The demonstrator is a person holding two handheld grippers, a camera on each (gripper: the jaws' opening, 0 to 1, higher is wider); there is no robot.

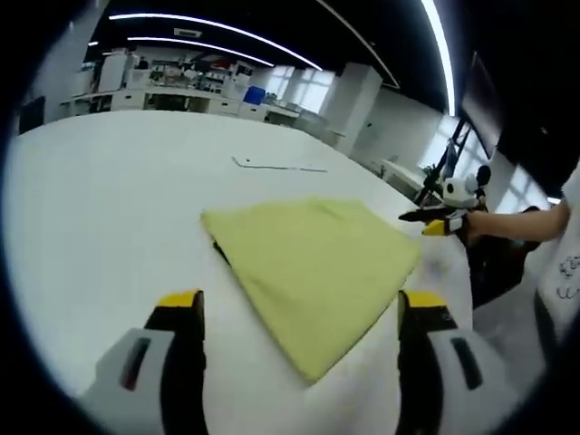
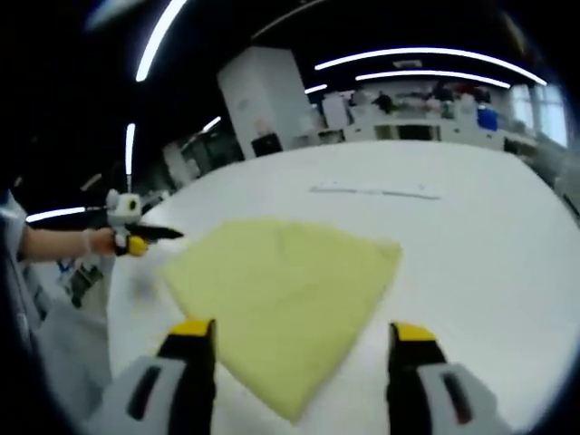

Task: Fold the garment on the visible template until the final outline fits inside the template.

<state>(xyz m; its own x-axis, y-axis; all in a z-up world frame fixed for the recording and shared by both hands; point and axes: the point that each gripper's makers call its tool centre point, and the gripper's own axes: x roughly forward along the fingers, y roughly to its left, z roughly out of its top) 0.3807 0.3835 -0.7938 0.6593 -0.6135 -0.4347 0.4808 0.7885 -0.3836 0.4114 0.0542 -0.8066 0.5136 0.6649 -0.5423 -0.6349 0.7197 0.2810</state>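
In the left gripper view, the left gripper stands wide, its two yellow-tipped jaws apart and holding nothing. Between and just beyond them lies the garment, a yellow cloth folded flat on the white table; its near corner reaches down between the jaws, touching neither. Farther back on the table a thin line is marked. At the right edge of the table, past the garment's far corner, the right gripper comes in, held by a hand; whether its jaws are apart cannot be told there.

In the right gripper view, the left gripper shows at the left, beside the garment's edge. The garment's near corner points down between the right gripper's own jaws, which stand wide and empty. The line lies well beyond on the table.
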